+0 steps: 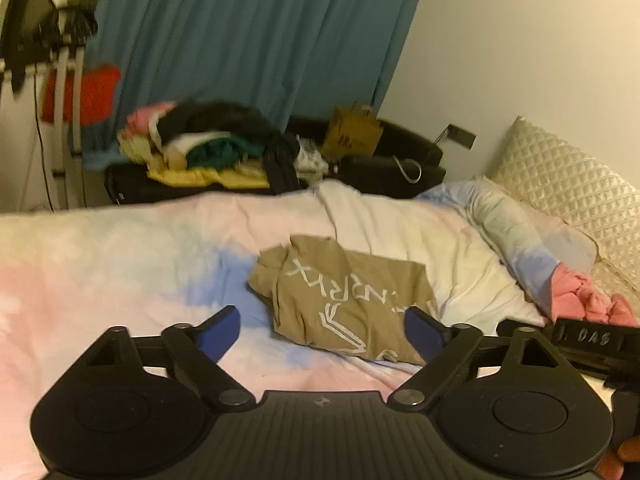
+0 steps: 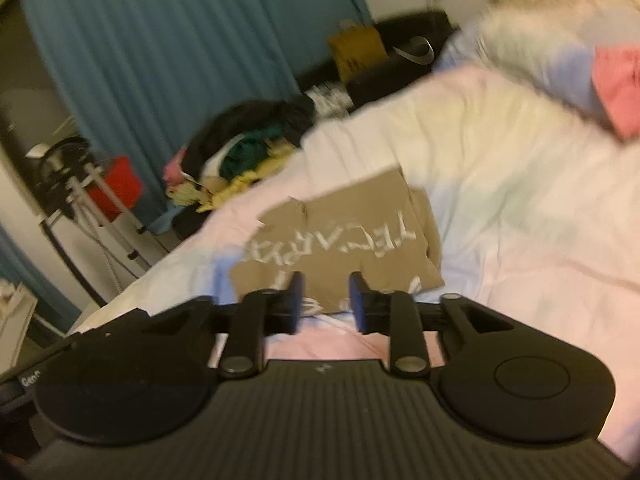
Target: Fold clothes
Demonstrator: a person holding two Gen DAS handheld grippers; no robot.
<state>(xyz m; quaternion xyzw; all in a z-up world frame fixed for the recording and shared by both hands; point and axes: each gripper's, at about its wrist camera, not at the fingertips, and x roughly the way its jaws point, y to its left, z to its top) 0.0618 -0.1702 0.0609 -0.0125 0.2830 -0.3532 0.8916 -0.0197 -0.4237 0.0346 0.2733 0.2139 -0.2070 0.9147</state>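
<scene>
At far left, beyond the bed's edge, stand a white rack (image 1: 64, 80) with 1 red cloth (image 1: 86, 94) on it and a teal curtain (image 1: 248, 40) behind. Next comes 1 heap of mixed clothes (image 1: 200, 140) on a dark surface, with 1 brown paper bag (image 1: 352, 132) beside it.

On the pastel pink-and-blue bedcover (image 1: 100, 272) lies 1 tan t-shirt (image 1: 344, 292), roughly at the middle of the bed. It is loosely folded into a rumpled block, slightly creased, with white printed lettering facing up; the letters are blurred and only partly readable.

The left gripper (image 1: 322, 330) hovers just short of the shirt, its 2 blue-padded fingers (image 1: 222, 330) spread wide and empty. The right gripper (image 2: 326, 300) sits at the shirt's near edge with its 2 fingers narrowly apart, a gap visible between them, gripping nothing.

At right lie 1 pastel pillow (image 1: 520, 236), 1 pink garment (image 1: 588, 300) and 1 cream quilted cushion (image 1: 568, 184)
</scene>
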